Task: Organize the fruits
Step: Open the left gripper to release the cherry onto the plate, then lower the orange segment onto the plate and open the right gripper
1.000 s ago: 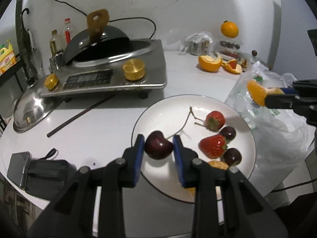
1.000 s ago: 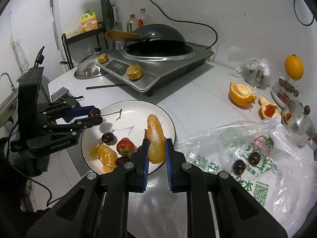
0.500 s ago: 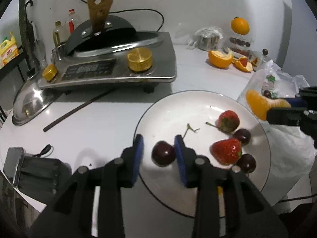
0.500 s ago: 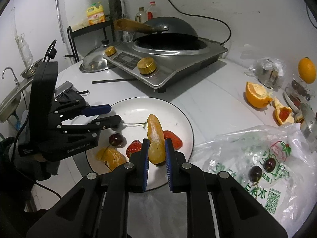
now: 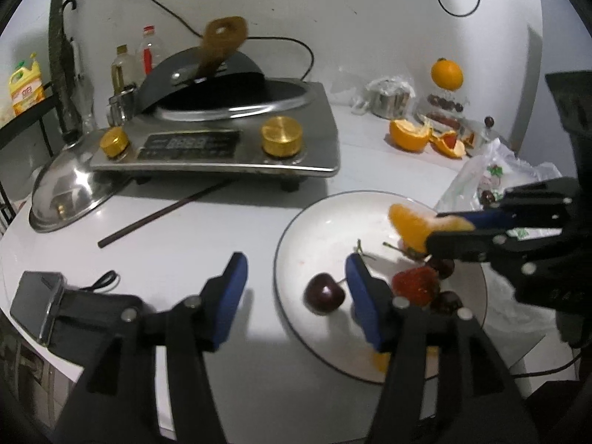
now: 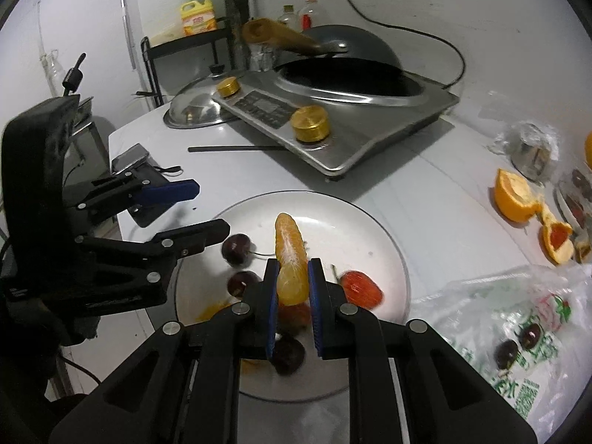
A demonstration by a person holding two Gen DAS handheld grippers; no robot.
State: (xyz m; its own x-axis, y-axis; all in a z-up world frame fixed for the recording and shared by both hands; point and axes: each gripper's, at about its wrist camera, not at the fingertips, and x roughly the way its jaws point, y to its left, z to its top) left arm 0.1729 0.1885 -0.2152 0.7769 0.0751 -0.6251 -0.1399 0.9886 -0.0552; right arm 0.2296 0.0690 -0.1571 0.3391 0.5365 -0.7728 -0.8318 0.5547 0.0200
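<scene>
On a white round desk point(image 5: 177, 244), the left tool point(image 5: 296, 292) hangs with its blue-padded jaws spread wide and gripping nothing, one jaw over the bare top, the other over a white round ceramic plate point(image 5: 318, 229). A dark red cherry point(image 5: 324, 293) lies on the plate between those jaws, touching neither. The right tool point(image 6: 292, 296) is clamped narrowly on a peeled orange segment point(image 6: 290, 255), held above the plate's middle. Red strawberries point(image 6: 360, 289) and more dark cherries point(image 6: 242, 282) lie on the plate at about 4 o'clock from its centre. A steel induction cooker point(image 5: 222, 144) with a black wok stands at 11 o'clock, a printed plastic bag point(image 6: 518, 318) at 3 o'clock.
</scene>
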